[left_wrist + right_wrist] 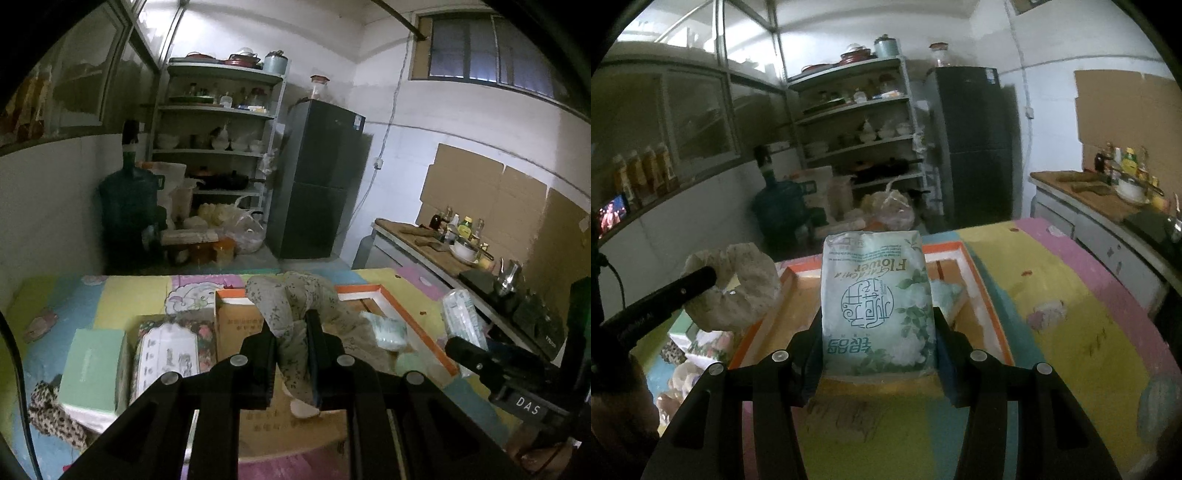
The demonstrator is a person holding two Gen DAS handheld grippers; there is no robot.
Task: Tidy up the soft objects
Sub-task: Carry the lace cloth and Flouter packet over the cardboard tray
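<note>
- The left gripper (291, 354) is clamped on a grey-green speckled cloth bundle (295, 306), held up over the near-left corner of the orange-rimmed shallow cardboard box (417, 317).
- The right gripper (877, 354) squeezes a pale green flower-printed soft tissue pack (877, 295) upright above the box's near edge.
- The box lies on the table's pastel patchwork mat (1071, 332); a second tissue pack (388, 330) lies inside it.
</note>
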